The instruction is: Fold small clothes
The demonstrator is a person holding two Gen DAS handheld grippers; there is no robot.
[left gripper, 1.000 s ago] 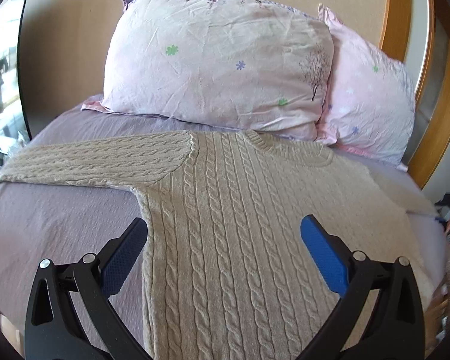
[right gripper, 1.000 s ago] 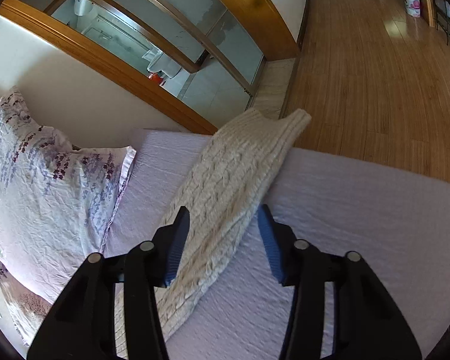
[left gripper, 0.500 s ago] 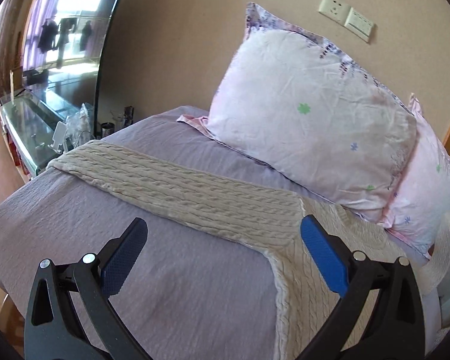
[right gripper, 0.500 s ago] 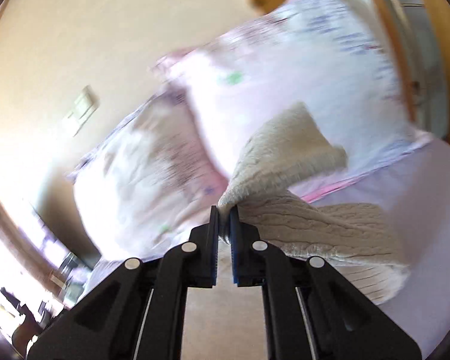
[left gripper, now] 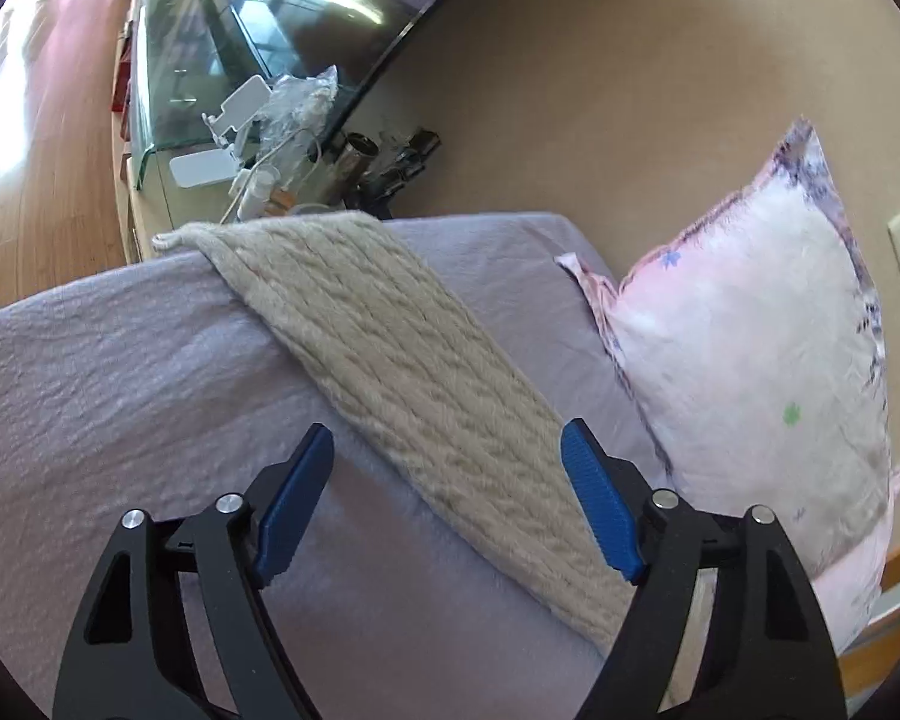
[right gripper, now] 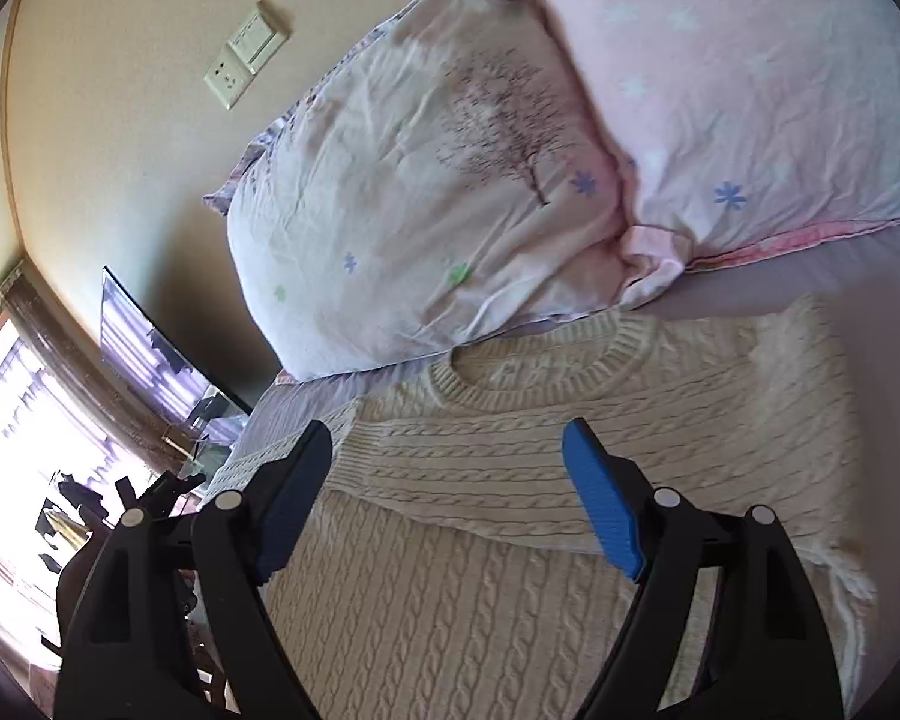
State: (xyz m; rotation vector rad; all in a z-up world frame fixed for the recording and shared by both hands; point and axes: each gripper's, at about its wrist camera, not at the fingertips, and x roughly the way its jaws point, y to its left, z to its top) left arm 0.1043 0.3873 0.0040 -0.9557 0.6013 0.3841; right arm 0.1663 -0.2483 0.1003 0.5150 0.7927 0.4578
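Observation:
A cream cable-knit sweater (right gripper: 510, 600) lies flat on the lilac bed sheet (left gripper: 120, 372). In the right wrist view one sleeve (right gripper: 600, 450) lies folded across the chest below the ribbed collar (right gripper: 546, 378). My right gripper (right gripper: 447, 501) is open and empty just above that folded sleeve. In the left wrist view the other sleeve (left gripper: 402, 372) stretches out straight to the bed's edge. My left gripper (left gripper: 447, 501) is open and empty, its fingers either side of that sleeve near the shoulder end.
Two pink floral pillows (right gripper: 426, 180) (right gripper: 750, 78) lean on the headboard wall behind the collar. A glass side table (left gripper: 210, 96) with bottles and clutter stands past the sleeve's cuff. Wall sockets (right gripper: 246, 60) sit above the pillows.
My right gripper carried the right sleeve across the chest, let it go and opened. My left gripper swung left from the sweater's body along the left sleeve.

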